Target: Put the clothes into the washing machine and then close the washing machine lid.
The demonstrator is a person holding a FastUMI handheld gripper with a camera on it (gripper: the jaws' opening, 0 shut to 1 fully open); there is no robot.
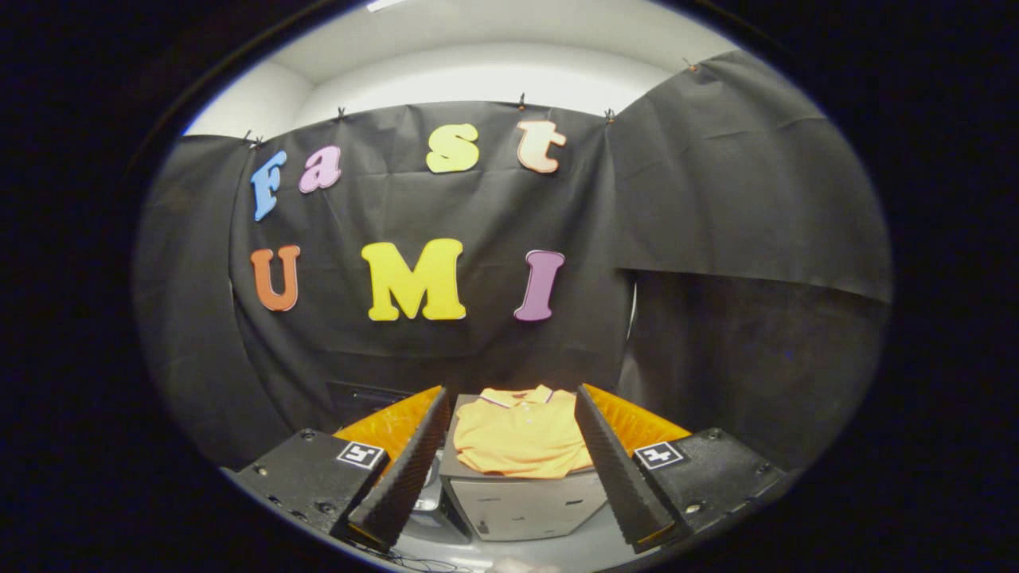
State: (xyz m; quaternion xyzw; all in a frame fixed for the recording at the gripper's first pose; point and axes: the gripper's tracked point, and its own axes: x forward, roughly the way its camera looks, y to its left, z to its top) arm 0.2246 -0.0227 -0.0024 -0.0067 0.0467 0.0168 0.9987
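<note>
A folded orange polo shirt lies flat on top of a small grey box-shaped washing machine, seen between my two fingers and a little beyond them. My gripper is open, its fingers spread wider than the shirt and touching nothing. The machine's front face shows below the shirt, and a rounded part sits against its left side behind my left finger. Whether the lid is up or down I cannot tell.
Black cloth walls close in the booth behind and to the right of the machine. The machine stands on a pale surface. A dark flat object lies behind my left finger, near the back cloth.
</note>
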